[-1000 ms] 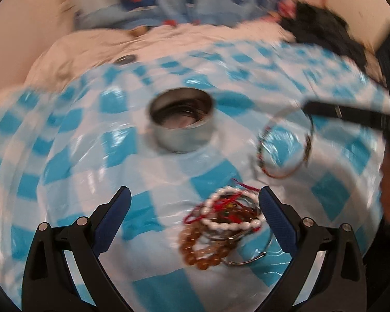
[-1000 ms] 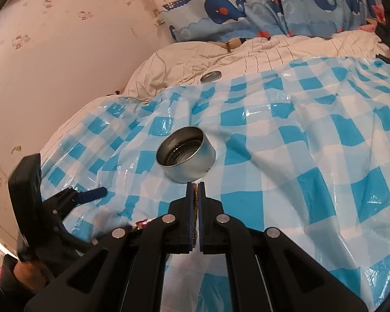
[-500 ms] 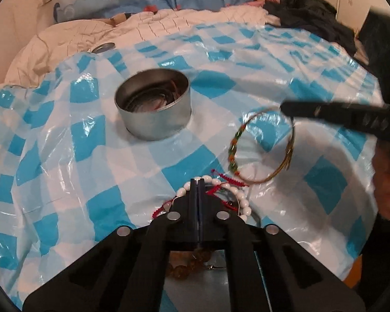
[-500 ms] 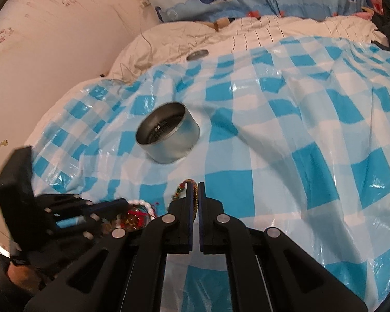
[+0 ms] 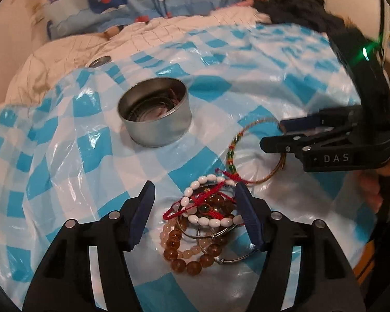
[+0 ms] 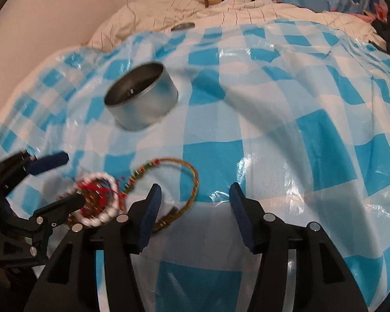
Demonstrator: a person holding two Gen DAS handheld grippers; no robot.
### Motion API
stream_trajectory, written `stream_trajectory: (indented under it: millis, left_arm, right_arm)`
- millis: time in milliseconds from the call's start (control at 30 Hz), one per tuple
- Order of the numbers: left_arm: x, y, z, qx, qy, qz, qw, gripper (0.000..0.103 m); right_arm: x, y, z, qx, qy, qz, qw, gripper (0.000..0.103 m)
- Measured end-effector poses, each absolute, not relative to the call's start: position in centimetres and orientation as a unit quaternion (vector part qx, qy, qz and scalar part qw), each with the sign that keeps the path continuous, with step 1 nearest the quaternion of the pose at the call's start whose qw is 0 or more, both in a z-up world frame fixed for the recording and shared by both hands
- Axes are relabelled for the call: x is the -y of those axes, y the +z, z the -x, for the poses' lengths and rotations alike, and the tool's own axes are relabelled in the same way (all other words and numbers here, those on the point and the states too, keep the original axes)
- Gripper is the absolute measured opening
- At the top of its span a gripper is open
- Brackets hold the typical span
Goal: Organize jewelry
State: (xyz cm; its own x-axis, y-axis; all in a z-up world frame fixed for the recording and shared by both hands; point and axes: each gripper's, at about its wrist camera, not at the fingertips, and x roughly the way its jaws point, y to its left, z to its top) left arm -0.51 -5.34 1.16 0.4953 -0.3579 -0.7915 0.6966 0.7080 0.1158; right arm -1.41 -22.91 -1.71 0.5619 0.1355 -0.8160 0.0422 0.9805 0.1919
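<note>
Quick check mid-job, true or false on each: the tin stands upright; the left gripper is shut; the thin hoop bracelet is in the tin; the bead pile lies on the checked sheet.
1. The tin stands upright: true.
2. The left gripper is shut: false, its jaws have just been opening over the bead pile.
3. The hoop bracelet is in the tin: false, it lies on the checked sheet.
4. The bead pile lies on the sheet: true.
</note>
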Motion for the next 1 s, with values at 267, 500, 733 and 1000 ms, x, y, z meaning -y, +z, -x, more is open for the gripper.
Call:
stream_trajectory:
  millis: [267,500,733,1000]
  left_arm:
    - [3.7,1.2,-0.9,-0.429,-0.321,-0.146,0.831,0.002]
    - [-0.3,5.3,-1.5,-0.374,-0.353,-0.007,0.857,0.002]
    - [-0.5,6.8,-1.8,-0.357,-0.359,0.027,0.862,0.002]
    - [1.8,8.1,-1.7,-0.343,-0.367,0.012,0.865,0.003]
  right_arm:
    - [22.8,-1.9,1.5,-0.469,0.03,-0.084,0.878,0.007]
    - [22.9,0.1,2.0,-0.424,0.045,-0.108,0.898,0.004]
    - [22.7,3.3,3.3,-0.351,0.069,-0.116,0.927,0.004]
    - [22.5,5.3,3.9,-0.308,0.079,-0.121,0.94,0.004]
